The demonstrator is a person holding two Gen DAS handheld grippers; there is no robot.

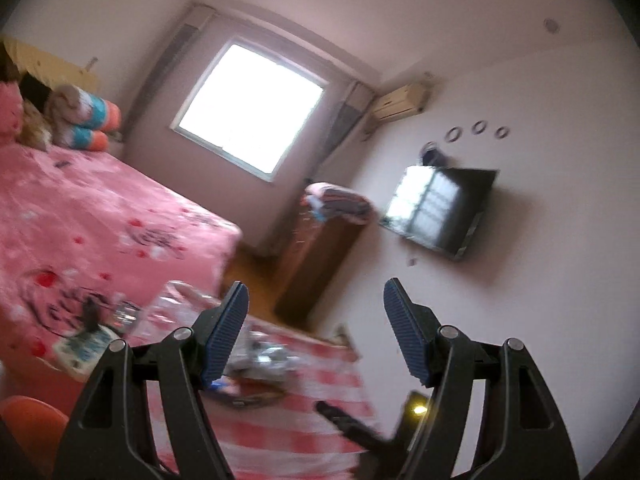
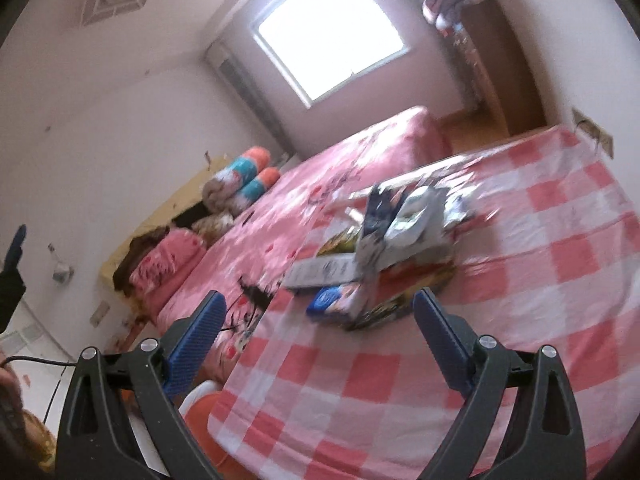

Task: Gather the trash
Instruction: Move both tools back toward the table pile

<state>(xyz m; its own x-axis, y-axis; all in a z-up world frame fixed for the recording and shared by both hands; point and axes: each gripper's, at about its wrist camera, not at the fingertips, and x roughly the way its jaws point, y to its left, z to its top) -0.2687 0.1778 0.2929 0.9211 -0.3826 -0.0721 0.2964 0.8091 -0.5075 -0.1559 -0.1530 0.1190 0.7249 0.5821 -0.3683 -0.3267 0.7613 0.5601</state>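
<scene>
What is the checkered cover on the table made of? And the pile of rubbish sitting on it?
The checkered cover looks like soft woven cloth, matte, pink and white: it drapes and creases at the table edge. The trash pile seems to be printed cardboard boxes and glossy wrappers, judging by flat panels and shiny crinkles, though blur leaves this uncertain.

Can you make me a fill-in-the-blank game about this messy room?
1. The trash pile sits on a pink and white ____ cloth.
2. Both the left gripper and the right gripper are ____.
3. The bed cover is ____.
4. The TV hangs on the ____.

Missing words: checked; open; pink; wall
</scene>
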